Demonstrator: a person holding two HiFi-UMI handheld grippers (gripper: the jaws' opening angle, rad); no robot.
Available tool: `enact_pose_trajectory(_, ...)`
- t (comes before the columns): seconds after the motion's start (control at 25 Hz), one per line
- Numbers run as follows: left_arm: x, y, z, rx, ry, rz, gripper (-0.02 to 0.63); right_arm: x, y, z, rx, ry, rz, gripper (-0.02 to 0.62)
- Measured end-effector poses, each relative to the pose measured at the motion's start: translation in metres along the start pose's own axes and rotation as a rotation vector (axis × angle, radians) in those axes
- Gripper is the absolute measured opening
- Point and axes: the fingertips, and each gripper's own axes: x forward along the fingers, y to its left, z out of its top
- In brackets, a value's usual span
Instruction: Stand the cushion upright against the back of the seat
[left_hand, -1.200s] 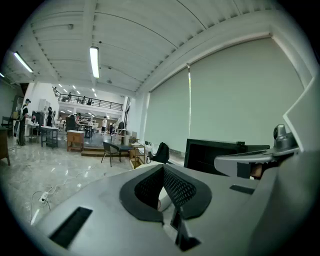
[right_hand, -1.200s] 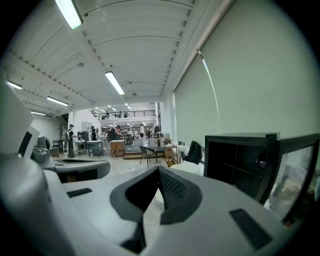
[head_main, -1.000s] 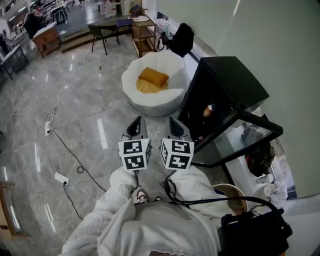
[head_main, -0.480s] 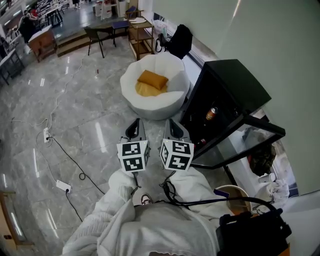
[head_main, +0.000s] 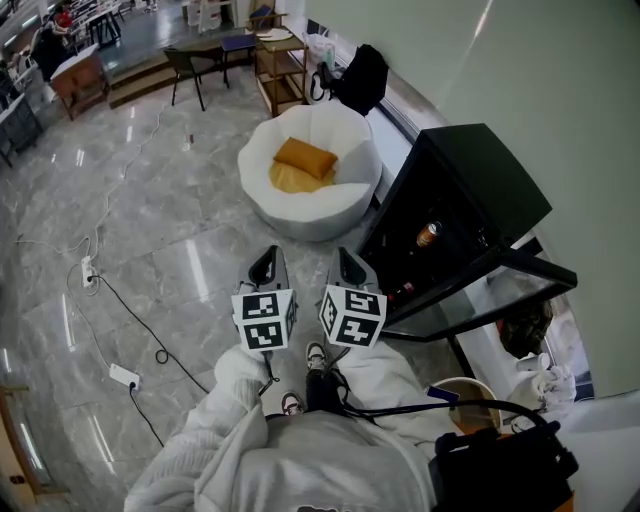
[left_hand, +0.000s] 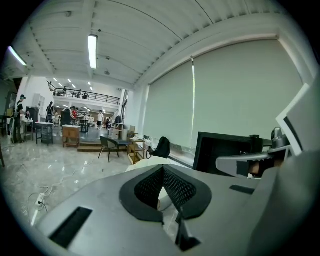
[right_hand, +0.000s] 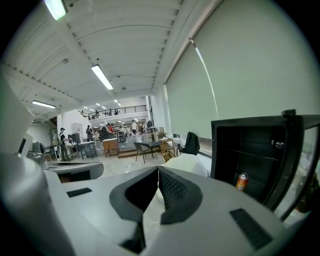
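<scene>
Both claws are closed and hold nothing.

Head view, from above: the left gripper (head_main: 269, 258) and right gripper (head_main: 346, 258) are held side by side in front of the person's pale sleeves (head_main: 236, 372), each with its jaws drawn together to a point. Both point across the grey marble floor (head_main: 150, 220) toward a round white seat (head_main: 345, 205). They are well short of it. The orange cushion (head_main: 305, 157) lies in the hollow of the seat, resting flat on a paler yellow pad (head_main: 288, 179) and not propped against the back. Just to the right of the seat is a black cabinet (head_main: 480, 175) with its glass door swung open and a can (head_main: 428, 234) on a shelf inside. Cables and a power strip (head_main: 124, 377) trail over the floor on the left.

Left gripper view: the two black ribbed pads (left_hand: 177, 187) meet at their tips with nothing between them. Part of the white seat shows beyond them, and the right gripper (left_hand: 245, 163) juts in from the right.

Right gripper view: the jaws are pressed together here too, with nothing between them. The white seat (right_hand: 187, 162) rises just past the tips, and the can (right_hand: 242, 181) stands in the open cabinet (right_hand: 250, 145) on the right.
</scene>
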Motion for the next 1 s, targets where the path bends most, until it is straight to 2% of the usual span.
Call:
enact_pose_trajectory(0.16,0.035,0.010,0.001,-0.001,0.008,0.008,-0.005,0.040,0.001,0.001,-0.002,0.019,0.026,0.063)
enact_pose_trajectory(0.4,0.097,0.029,0.021,-0.004,0.004,0.037,-0.005,0.105,0.000,0.029,-0.019,0.007,0.072,0.063)
enact_pose_trajectory(0.68,0.166,0.034,0.046,0.004,0.003,0.035,-0.006,0.168,-0.029,0.056,-0.007,0.019,0.063,0.063)
enact_pose_trajectory(1.0,0.233,0.036,0.045,-0.018,0.037,0.037,-0.005,0.229,-0.067,0.062,0.020,0.066,0.051,0.063)
